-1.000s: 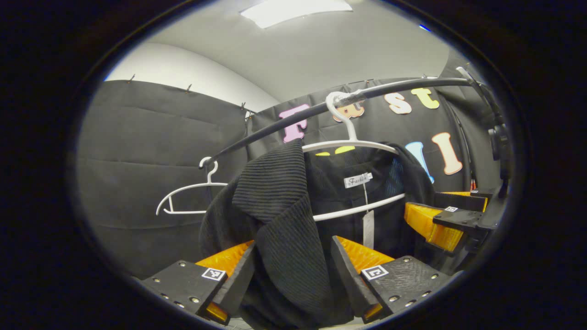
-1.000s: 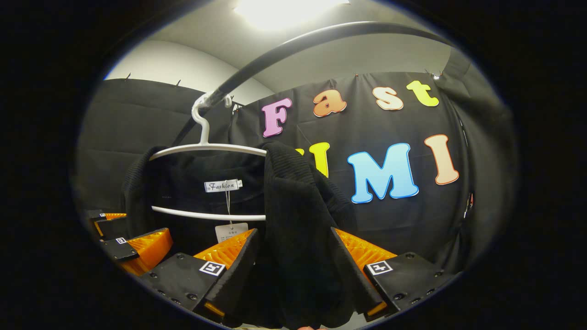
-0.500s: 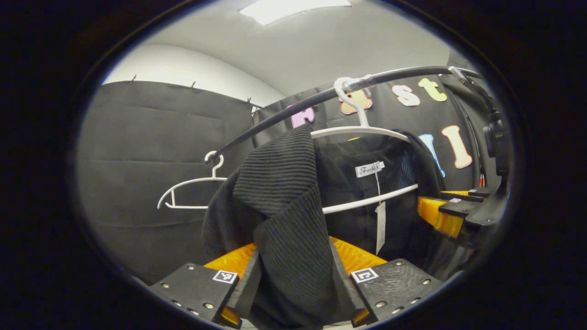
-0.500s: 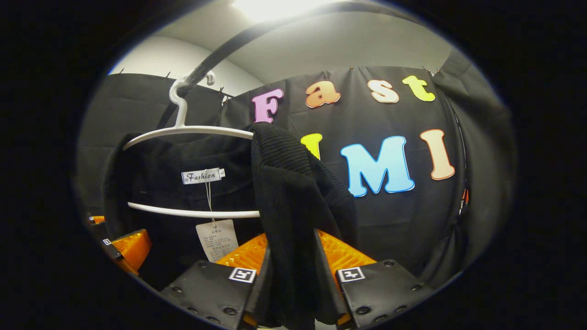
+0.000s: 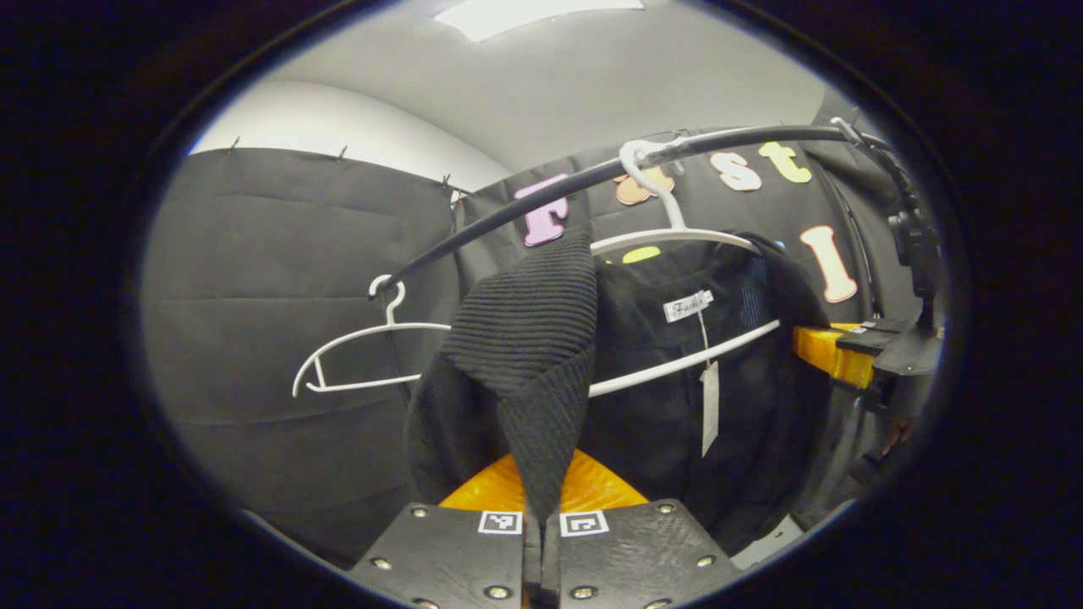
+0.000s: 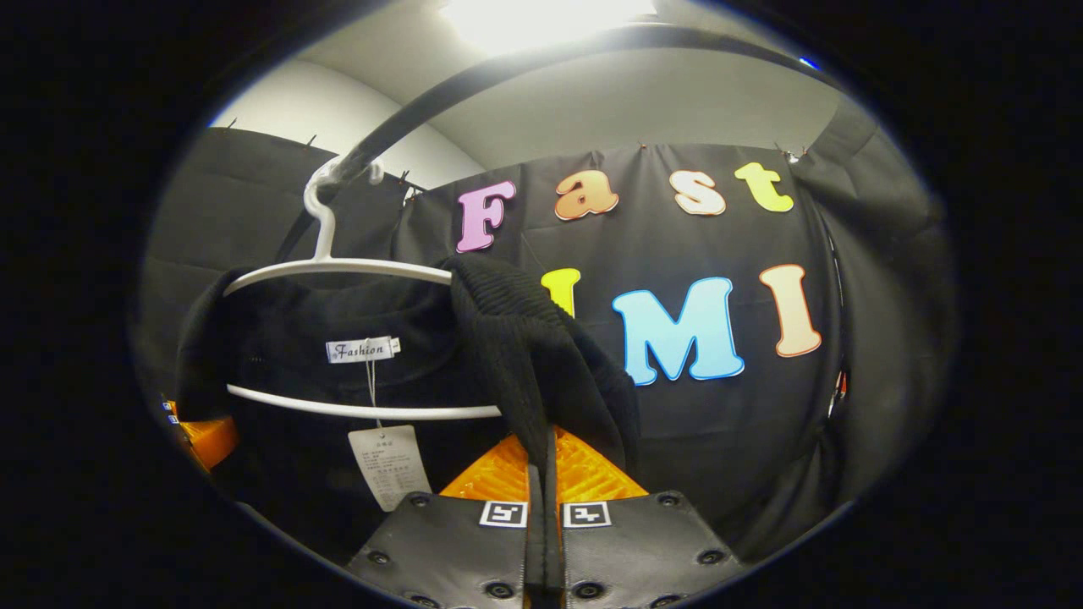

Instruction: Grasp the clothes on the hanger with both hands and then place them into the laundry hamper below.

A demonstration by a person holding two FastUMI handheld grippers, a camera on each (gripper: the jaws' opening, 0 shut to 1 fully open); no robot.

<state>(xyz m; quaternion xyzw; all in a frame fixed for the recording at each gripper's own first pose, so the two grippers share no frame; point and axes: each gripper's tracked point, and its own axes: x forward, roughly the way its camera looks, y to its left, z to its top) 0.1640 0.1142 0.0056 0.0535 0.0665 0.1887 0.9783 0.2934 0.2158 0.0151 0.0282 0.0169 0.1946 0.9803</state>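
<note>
A black ribbed knit garment (image 5: 525, 338) hangs on a white hanger (image 5: 677, 241) hooked over the black rail (image 5: 541, 207). In the left gripper view my left gripper (image 5: 541, 507) is shut on the garment's near front edge, with the fabric pinched between both fingers. The right gripper (image 5: 854, 351) shows at the far right of that view. In the right gripper view my right gripper (image 6: 543, 499) is shut on the other front edge of the garment (image 6: 508, 338), below the white hanger (image 6: 338, 266). A white label and a paper tag (image 6: 385, 465) hang inside the collar.
An empty white hanger (image 5: 364, 355) hangs farther left on the rail. Black cloth walls close the booth on all sides. A ceiling light (image 6: 541, 17) glares overhead. A black stand fitting (image 5: 918, 241) holds the rail's right end.
Both grippers have gone from open around the garment's front edges to shut on them. The fabric is now pinched into a narrow fold in each.
</note>
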